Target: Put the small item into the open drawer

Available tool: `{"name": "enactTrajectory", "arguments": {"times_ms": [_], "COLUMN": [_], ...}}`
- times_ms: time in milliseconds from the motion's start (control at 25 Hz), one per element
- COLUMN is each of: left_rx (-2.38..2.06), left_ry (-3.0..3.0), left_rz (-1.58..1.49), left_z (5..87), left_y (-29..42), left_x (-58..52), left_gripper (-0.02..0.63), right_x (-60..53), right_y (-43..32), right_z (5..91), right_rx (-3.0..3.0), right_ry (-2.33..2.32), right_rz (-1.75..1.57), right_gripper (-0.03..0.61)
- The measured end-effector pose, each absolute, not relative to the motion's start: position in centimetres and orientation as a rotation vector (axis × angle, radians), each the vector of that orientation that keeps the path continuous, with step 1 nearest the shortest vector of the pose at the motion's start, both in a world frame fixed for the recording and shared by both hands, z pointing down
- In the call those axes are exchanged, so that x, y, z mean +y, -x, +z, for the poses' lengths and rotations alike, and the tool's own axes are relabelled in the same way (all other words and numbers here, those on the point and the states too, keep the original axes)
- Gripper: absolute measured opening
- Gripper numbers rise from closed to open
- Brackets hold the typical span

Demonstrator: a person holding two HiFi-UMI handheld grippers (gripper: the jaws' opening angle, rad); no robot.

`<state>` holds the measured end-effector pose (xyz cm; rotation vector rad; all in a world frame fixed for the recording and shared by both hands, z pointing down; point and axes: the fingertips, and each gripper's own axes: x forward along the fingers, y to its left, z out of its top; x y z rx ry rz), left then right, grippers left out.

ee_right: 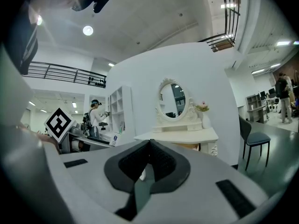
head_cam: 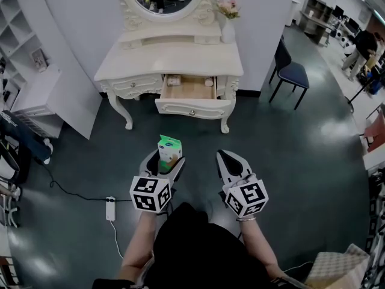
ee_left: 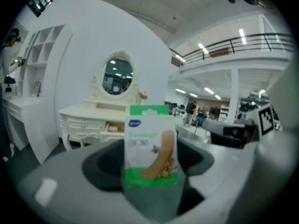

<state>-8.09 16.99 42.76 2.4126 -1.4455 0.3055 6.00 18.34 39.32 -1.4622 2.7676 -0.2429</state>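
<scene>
Left gripper pinches the plaster box across its lower part, with the box upright and its top sticking out past the jaw tips. The jaws stand wide with the box filling the gap. In the left gripper view the box sits dead centre with its printed face to the camera. Right gripper is at 3 o'clock of the left one, jaws pressed together with nothing between them.

The dressing table is at 12 o'clock, well apart from both grippers. Its drawer is pulled out, with a couple of small things at the back corners and the middle floor bare.

Handling, as a judgement:
- The box looks like thin card, so very light and a bit crushable. A moderate squeeze is enough.
- The faces look smooth, so it could twist in the grip if swung fast.
- It isn't fragile and should survive a short drop into the drawer.
- The best hold is across the two broad faces, low or mid, as it is held now.

Labels:
- Green band across the top, green block at the bottom, white in between.
- Blue oval logo at the upper left, name too blurred to read.
- A line of grey print under the logo, unreadable.
- Picture of a tan plaster strip running diagonally.

Each gripper's cube carries black-and-white square markers. No other writing is legible.
</scene>
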Motion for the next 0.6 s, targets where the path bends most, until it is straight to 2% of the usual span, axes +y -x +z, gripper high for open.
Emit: {"name": "enactTrajectory", "arguments": {"times_ms": [600], "left_rx": [-1.469], "left_ry": [-2.408], "left_rz": [0.322], "left_z": [43.5], "left_y": [9.4], "left_x": [7.8], "left_gripper": [0.35], "right_x": [10.3], "right_y": [-6.8], "right_z": [39.1], "right_rx": [2.733], "right_ry": [1.527], "right_rz": [-0.224], "right_gripper": [-0.003]}}
